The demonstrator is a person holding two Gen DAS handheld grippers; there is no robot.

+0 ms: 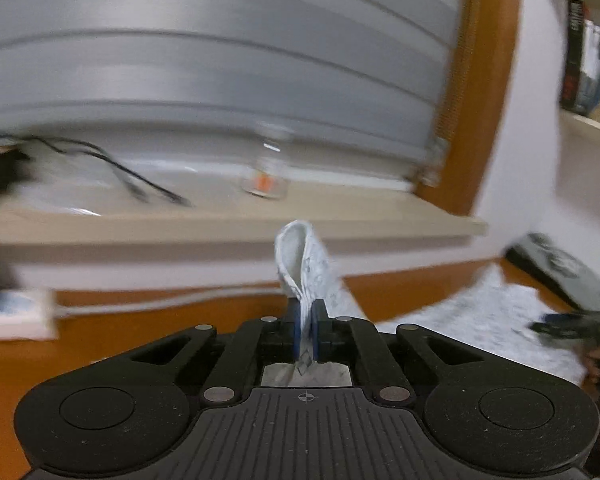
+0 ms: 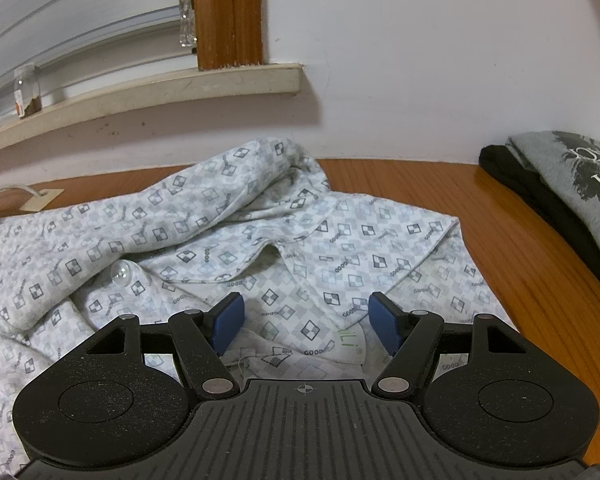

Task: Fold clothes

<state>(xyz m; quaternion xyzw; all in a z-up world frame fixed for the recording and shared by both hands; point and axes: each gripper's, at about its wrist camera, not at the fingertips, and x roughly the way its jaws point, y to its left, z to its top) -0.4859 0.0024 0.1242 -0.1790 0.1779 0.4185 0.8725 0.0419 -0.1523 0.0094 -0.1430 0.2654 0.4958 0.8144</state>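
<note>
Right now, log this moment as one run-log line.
task: fold clothes | left gripper: shut on patterned shirt fabric, lifted | right gripper: open above collar | folded grey garment: aside on table

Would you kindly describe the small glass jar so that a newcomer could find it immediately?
Look at the pale window sill below the grey blinds. Towards its left end stands the glass jar, upright and alone. It is clear, with an orange mark on its side and something dark at the bottom.
</note>
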